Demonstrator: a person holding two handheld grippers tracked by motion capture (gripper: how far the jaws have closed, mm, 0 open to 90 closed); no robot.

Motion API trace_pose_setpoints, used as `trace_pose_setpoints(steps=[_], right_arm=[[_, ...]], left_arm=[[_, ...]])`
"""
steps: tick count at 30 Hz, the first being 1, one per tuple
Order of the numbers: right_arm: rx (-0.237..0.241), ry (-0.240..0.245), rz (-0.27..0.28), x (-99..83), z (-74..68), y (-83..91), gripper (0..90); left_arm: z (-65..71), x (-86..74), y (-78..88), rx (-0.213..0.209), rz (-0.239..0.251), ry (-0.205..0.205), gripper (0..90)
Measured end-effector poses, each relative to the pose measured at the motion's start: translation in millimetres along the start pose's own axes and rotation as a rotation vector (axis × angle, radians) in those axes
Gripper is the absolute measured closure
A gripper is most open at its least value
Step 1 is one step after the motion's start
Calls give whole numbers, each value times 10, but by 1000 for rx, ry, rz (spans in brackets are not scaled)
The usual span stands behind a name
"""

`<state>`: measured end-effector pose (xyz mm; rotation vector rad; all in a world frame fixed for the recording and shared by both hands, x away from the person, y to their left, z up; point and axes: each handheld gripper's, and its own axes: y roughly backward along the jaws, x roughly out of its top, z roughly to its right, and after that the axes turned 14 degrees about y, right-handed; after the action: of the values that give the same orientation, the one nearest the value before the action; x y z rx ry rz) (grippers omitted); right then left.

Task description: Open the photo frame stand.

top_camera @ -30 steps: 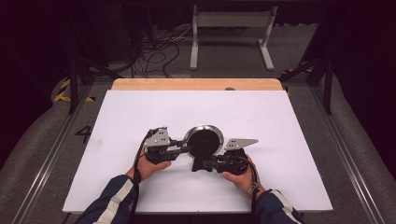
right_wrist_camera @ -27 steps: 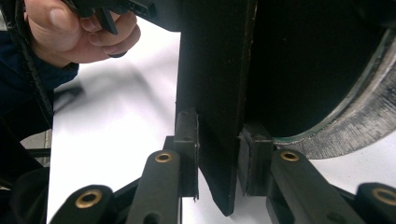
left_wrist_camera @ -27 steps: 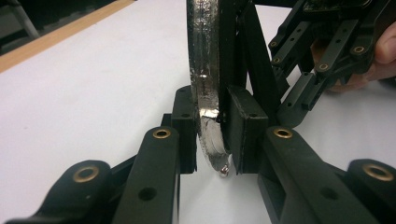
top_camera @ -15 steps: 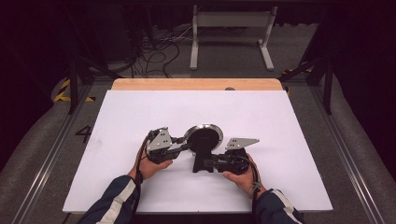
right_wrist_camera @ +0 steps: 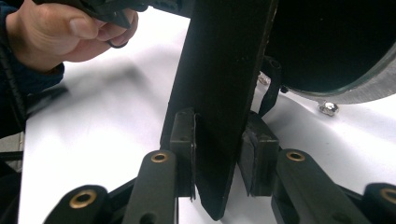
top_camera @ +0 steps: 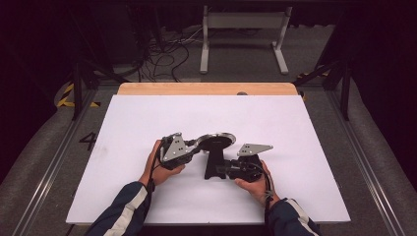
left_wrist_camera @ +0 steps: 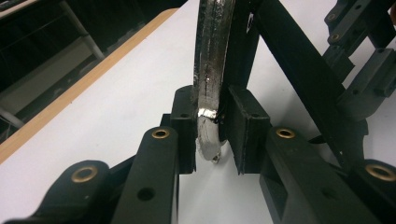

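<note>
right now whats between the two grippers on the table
In the high view, a round black disc with a metal rim on a black stand lies between the left gripper and right gripper.

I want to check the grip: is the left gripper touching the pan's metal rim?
Touching. In the left gripper view, the left gripper has both black pads pressed against the pan's metal rim, with no gap.

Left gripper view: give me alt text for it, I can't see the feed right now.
The left gripper, seen along its two black jaws, is shut on the shiny metal rim of a round object, which rises edge-on up the picture. Behind lie the white table, its wooden edge at left, and black gripper parts at right.
</note>
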<state>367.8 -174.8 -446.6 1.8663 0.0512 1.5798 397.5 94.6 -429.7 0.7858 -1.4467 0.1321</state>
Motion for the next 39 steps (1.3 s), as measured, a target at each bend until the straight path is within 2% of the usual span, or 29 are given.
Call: trace_pose_setpoints(steps=[1, 3, 5, 8, 13, 18, 27, 29, 33, 39], right_arm=[[-4, 0, -1, -1, 7, 0, 700], [-18, 10, -11, -1, 20, -4, 696], [-26, 20, -24, -6, 33, -10, 700], [-39, 16, -22, -12, 52, -14, 702], [-48, 12, -18, -17, 61, -12, 706], [-55, 25, -33, -20, 45, -19, 710], [-50, 30, -35, -39, 34, -5, 732], [-49, 34, -36, -43, 34, -2, 739], [-47, 48, -40, -40, 14, 1, 737], [-51, 47, -36, -36, 17, 7, 740]], left_arm=[[3, 0, -8, 2, -1, -4, 739], [23, 1, -52, 40, 6, -43, 734], [17, 7, -86, 51, 6, -52, 727], [4, 8, -116, 53, 13, -39, 723], [-2, 12, -127, 61, 12, -49, 718], [9, -3, -119, 52, 8, -16, 719], [-1, -21, -95, 45, 2, 14, 719], [2, -20, -96, 47, 0, 14, 720], [30, 3, -108, 72, -8, -18, 714], [36, 12, -118, 95, -5, -28, 705]])
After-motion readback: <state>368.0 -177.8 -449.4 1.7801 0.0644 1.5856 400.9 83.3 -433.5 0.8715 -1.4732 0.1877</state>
